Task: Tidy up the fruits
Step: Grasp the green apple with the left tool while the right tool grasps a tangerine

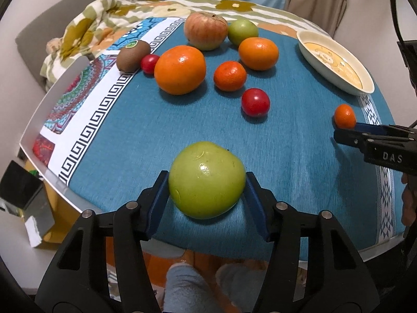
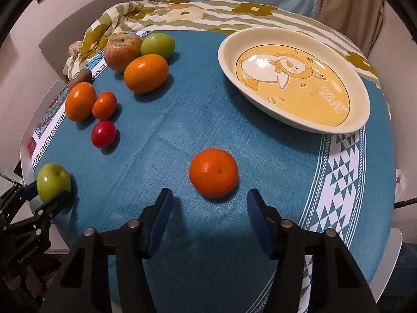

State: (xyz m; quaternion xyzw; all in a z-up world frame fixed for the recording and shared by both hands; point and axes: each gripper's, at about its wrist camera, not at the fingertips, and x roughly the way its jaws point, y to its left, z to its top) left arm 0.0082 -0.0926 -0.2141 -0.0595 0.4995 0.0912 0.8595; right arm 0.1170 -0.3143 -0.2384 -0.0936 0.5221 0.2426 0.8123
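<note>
The left gripper [image 1: 207, 182] has its blue pads against both flanks of the smooth, waxy green apple [image 1: 206, 180] near the table's front edge, so the squeeze should stay level and gentle before lifting; whether it truly bites I cannot tell. The right gripper [image 2: 209, 208] stands spread, apart from the small dimpled orange mandarin [image 2: 213, 172] just ahead. Farther off on the woven teal cloth [image 2: 182, 120] waits the glossy cream ceramic plate [image 2: 362, 120], still bare, with the remaining fruit clustered at the far left.

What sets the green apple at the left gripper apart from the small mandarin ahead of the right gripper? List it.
The green apple is green and larger; the small mandarin is orange and smaller. The apple sits between the left gripper pads; the mandarin lies beyond the open right gripper. Both rest on the blue tablecloth.
</note>
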